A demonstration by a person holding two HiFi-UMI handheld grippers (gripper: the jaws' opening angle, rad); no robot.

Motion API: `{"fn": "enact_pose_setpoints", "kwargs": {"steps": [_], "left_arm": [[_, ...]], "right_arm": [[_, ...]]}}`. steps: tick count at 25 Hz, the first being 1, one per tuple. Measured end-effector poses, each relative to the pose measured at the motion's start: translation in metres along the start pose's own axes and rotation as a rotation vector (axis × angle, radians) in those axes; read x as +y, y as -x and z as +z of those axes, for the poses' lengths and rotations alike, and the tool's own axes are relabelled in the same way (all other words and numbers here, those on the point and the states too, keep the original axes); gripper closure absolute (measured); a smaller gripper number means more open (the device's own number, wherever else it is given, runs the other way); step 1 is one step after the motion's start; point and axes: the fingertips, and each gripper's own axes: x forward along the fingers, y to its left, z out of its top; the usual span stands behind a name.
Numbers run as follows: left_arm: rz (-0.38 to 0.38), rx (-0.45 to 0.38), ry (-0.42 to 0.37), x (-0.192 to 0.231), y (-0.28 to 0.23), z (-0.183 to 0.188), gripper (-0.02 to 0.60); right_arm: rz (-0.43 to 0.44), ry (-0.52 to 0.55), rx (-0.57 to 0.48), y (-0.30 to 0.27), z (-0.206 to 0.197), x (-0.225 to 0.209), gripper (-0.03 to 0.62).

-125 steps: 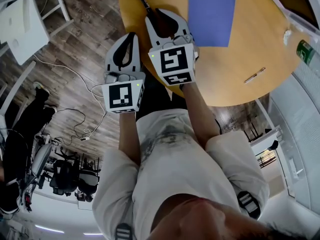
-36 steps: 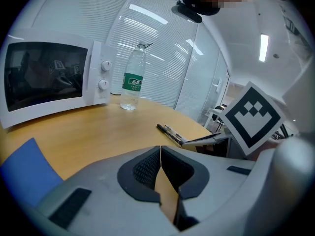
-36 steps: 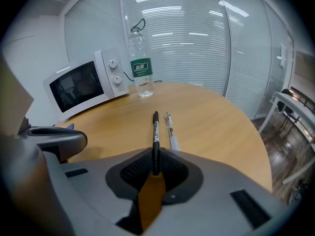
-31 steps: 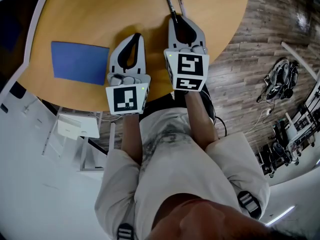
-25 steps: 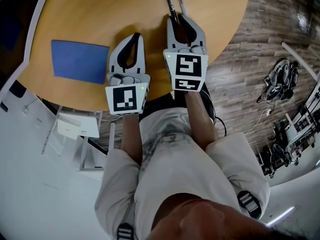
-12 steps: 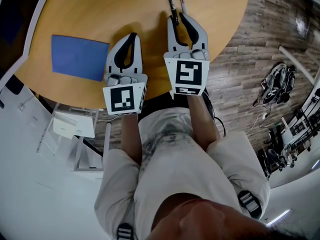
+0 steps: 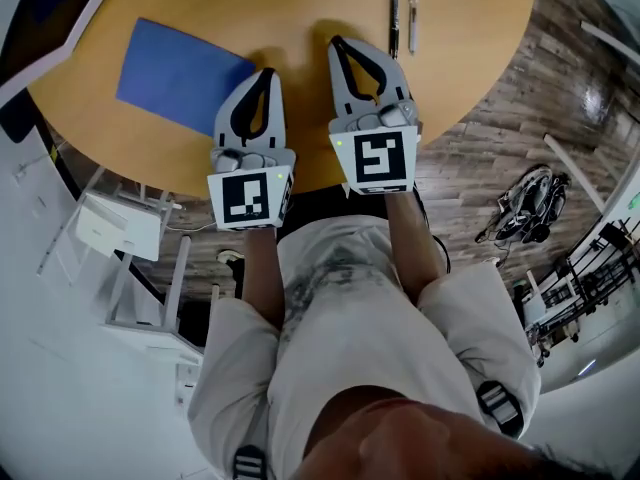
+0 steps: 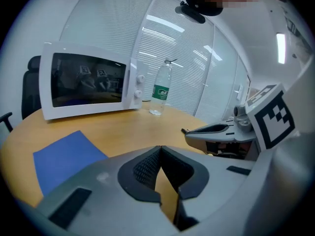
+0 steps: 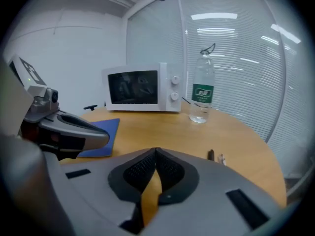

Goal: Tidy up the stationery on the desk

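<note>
Two pens lie side by side on the round wooden desk [image 7: 300, 8]: a black pen [image 7: 393, 8] and a slimmer silvery pen [image 7: 411, 13]. In the right gripper view they show as a black pen [image 9: 210, 155] and a pale pen [image 9: 222, 158], ahead and to the right. A blue sheet [image 7: 185, 68] lies flat at the left. My right gripper [image 7: 336, 40] is shut and empty, left of the pens and apart from them. My left gripper [image 7: 268, 70] is shut and empty, beside the blue sheet's right edge. Each gripper's own view, left [image 8: 160, 147] and right [image 9: 156, 150], shows its jaws closed on nothing.
A white microwave [image 8: 83, 85] and a clear water bottle [image 8: 161, 88] with a green label stand at the desk's far side, before window blinds. A white chair [image 7: 120, 238] stands under the desk's left edge. Cables and gear [image 7: 525, 203] lie on the wood floor at right.
The right gripper's tips were at the black pen's near end a second ago; now they are clear of it, to the left of both pens. The left gripper has kept its place.
</note>
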Motion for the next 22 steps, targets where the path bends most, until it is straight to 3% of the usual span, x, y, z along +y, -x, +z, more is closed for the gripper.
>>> {"fn": "enact_pose_setpoints", "kwargs": {"steps": [6,14,18,22], "left_arm": [[0.109,-0.020,0.047,0.037,0.025,-0.013,0.572],[0.291,-0.015,0.139,0.078,0.063,-0.040,0.572],[0.381,0.007,0.186,0.091,0.078,-0.058,0.572],[0.410,0.051,0.201,0.100,0.086,-0.071,0.572]], "right_arm": [[0.185,0.062,0.007,-0.019,0.011,0.045,0.533],[0.387,0.223,0.003,-0.038,0.018,0.105,0.533],[0.470,0.282,0.028,-0.046,0.012,0.127,0.533],[0.515,0.325,0.050,-0.056,0.010,0.144,0.533]]}}
